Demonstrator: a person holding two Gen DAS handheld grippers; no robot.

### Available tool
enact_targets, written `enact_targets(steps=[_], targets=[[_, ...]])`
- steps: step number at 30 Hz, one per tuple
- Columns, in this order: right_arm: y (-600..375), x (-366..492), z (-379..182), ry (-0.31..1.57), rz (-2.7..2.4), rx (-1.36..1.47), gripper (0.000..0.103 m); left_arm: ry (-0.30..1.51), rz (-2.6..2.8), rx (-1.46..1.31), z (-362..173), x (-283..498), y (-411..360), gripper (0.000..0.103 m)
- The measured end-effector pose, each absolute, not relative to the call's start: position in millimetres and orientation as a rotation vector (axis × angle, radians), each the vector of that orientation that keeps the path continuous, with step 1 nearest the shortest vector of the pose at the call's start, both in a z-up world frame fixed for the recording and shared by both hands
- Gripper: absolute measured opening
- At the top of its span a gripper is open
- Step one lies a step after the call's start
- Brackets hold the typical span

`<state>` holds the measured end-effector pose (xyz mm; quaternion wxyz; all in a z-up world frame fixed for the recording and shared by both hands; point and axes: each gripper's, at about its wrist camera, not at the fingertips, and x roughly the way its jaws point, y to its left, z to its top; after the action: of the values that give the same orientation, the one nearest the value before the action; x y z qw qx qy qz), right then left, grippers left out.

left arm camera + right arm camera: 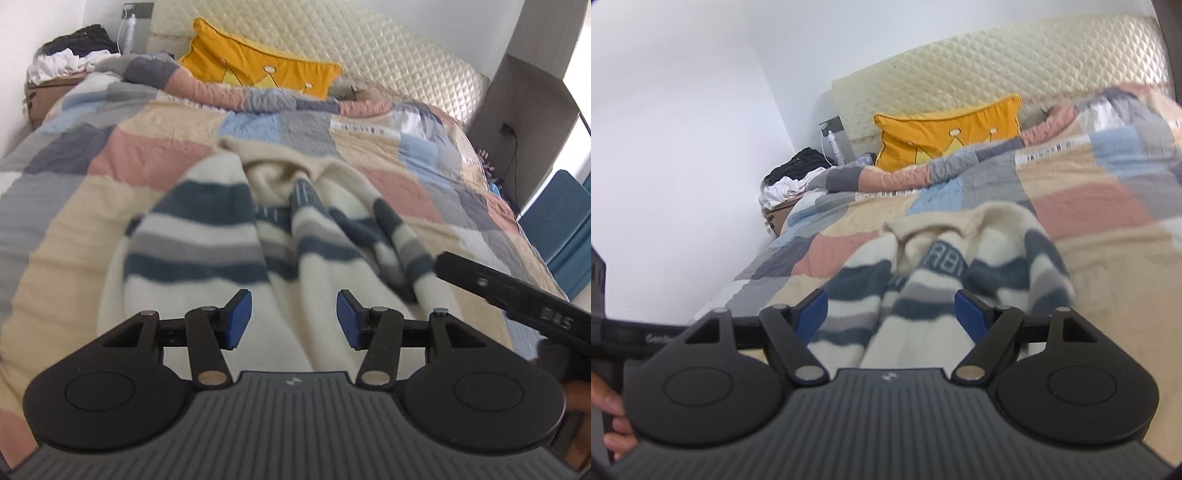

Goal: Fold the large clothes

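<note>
The striped sweater is seen rumpled lengthwise toward the bed's headboard, directly ahead of both unclenched, empty grippers, left gripper and right gripper.

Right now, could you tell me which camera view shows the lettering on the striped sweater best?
The right wrist view: the striped sweater shows pale letters on its dark band there. The left wrist view shows more of the sweater, but that band is only a narrow, blurred, unreadable strip.

- Bare patchwork quilt lies open on both sides of the rumpled striped sweater.
- Yellow cushion and headboard close the far end.
- Clothes pile, apparently on a box, crowds the wall corner.
</note>
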<state>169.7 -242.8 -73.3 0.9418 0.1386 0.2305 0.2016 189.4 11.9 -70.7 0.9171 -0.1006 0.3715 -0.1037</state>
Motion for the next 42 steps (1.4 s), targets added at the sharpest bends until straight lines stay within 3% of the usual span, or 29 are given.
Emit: enact_targets(steps=[12,14,16,23,25,28,33,36,38,42], targets=[[-245.4,172.3,-112.1,0.569,0.467,0.341,0.078,0.832,-0.189,-0.213,-110.5,175.1,-6.9,0.057],[-247.0,174.7,-118.4,0.587,0.492,0.368,0.067,0.85,-0.169,-0.228,-117.2,172.1,-4.7,0.055],[-248.1,177.8,-125.7,0.619,0.539,0.413,0.035,0.853,-0.14,-0.234,-121.3,165.5,-2.2,0.055],[-235.1,185.4,-144.9,0.72,0.624,0.441,0.028,0.844,-0.094,-0.297,-122.2,140.7,3.5,0.044],[-227.7,192.1,-155.4,0.793,0.597,0.416,0.018,0.848,-0.085,-0.325,-123.8,134.0,5.1,0.04],[-226.6,204.2,-172.7,0.87,0.533,0.427,0.013,0.854,-0.087,-0.337,-128.1,122.6,2.6,0.04],[-230.6,199.3,-175.1,0.872,0.526,0.461,0.013,0.893,-0.144,-0.344,-135.8,102.5,-11.0,0.04],[-234.1,198.6,-176.1,0.864,0.521,0.486,0.013,0.886,-0.136,-0.263,-140.1,95.3,-25.1,0.048],[-237.5,199.5,-176.7,0.863,0.518,0.51,0.013,0.886,-0.151,-0.251,-142.9,96.2,-30.0,0.058],[-244.3,201.1,-177.8,0.864,0.511,0.541,0.013,0.885,-0.139,-0.249,-146.7,100.7,-32.4,0.062]])
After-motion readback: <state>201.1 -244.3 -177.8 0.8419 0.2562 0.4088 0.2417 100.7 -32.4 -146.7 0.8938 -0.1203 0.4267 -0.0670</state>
